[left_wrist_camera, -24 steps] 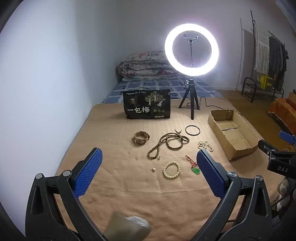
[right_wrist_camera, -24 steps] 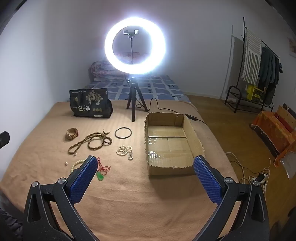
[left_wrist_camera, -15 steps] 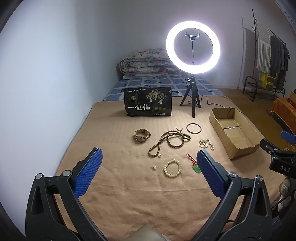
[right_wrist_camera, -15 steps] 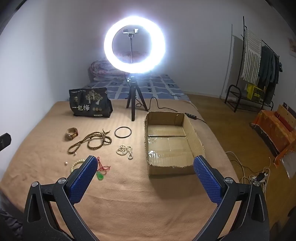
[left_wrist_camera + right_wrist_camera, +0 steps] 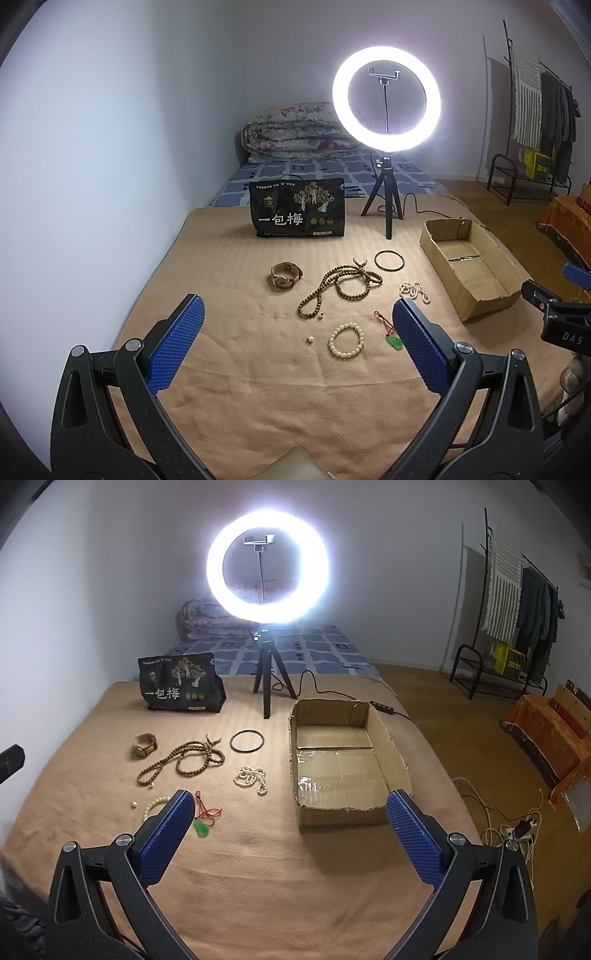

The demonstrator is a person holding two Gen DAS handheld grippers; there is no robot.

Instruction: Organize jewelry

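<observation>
Jewelry lies on a tan blanket (image 5: 258,387): a watch (image 5: 285,275), a long brown bead necklace (image 5: 340,286), a black bangle (image 5: 389,260), a small pearl string (image 5: 414,291), a white bead bracelet (image 5: 346,339), a green pendant on red cord (image 5: 394,339) and a loose bead (image 5: 310,339). An open cardboard box (image 5: 343,764) stands to their right. My left gripper (image 5: 295,347) is open and empty, held above the blanket short of the bracelet. My right gripper (image 5: 290,834) is open and empty, near the box's front edge.
A lit ring light on a tripod (image 5: 386,147) and a black printed bag (image 5: 298,218) stand behind the jewelry. A folded quilt (image 5: 295,136) lies at the far wall. A clothes rack (image 5: 517,627) and floor cables (image 5: 509,827) are to the right.
The left wrist view has shifted slightly, so the jewelry sits a little higher and further in frame. The right gripper has barely moved. Both stay open.
</observation>
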